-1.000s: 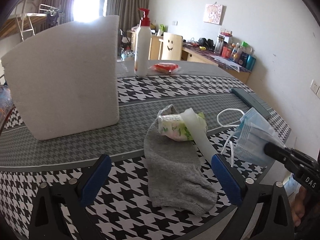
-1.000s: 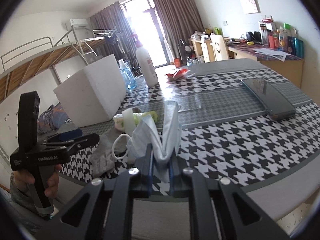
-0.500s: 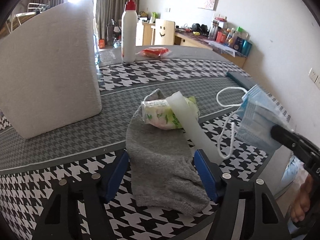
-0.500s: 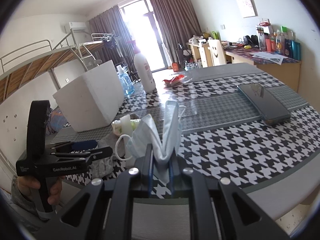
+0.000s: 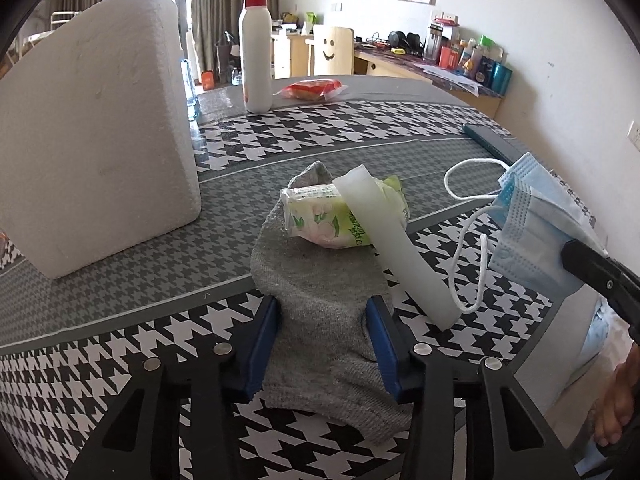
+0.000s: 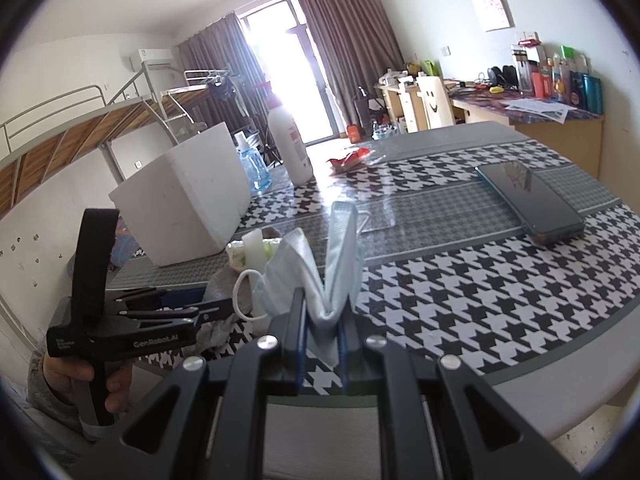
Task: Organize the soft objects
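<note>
Two grippers work here: the right gripper (image 6: 322, 322) pinches a pale blue pleated face mask (image 6: 316, 264), while the left gripper (image 5: 324, 320) is closing around a grey knitted sock (image 5: 320, 292) lying on the houndstooth surface (image 5: 120, 360). Best to pinch only fabric, then lift slowly so the tissue packet (image 5: 320, 220) slides off.

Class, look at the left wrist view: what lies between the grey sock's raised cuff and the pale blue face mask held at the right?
Between the grey sock and the pale blue face mask lie a green-and-white tissue packet and a translucent white strip, both resting on the sock, shown in the left wrist view.
</note>
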`<state>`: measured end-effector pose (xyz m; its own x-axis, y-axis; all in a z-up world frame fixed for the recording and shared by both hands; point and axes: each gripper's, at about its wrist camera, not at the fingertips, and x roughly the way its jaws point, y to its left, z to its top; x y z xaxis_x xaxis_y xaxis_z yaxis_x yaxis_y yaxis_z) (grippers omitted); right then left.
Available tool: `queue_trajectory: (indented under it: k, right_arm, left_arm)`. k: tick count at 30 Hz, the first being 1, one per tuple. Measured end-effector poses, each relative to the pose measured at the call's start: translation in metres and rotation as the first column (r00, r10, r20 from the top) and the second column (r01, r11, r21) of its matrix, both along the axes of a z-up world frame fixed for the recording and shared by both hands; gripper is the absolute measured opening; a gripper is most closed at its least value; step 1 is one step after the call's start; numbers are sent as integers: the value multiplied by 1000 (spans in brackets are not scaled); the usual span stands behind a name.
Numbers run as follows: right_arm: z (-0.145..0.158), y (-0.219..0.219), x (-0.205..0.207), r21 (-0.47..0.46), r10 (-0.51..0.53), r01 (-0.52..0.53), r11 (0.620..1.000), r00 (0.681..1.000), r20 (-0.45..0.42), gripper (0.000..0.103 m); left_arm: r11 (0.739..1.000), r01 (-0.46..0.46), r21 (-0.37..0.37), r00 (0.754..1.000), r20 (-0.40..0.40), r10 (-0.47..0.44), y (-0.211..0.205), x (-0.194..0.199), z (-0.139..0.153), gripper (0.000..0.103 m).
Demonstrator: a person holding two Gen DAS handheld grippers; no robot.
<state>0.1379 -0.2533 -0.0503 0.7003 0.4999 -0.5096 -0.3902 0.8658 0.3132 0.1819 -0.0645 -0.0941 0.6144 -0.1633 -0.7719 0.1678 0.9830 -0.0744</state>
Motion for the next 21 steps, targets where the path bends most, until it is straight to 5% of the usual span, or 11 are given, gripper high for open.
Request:
queue_trajectory:
  k: [11, 21]
  right_arm:
    - [-1, -3, -2, 6, -13, 13, 1000, 1000, 2, 16]
    - [4, 3, -4, -4, -6, 6, 1000, 1000, 18, 16]
  left_arm:
    - [1000, -11, 1, 1000, 20, 11, 3, 5, 0, 11]
    - [999, -13, -31, 996, 85, 16, 12, -5, 20, 10]
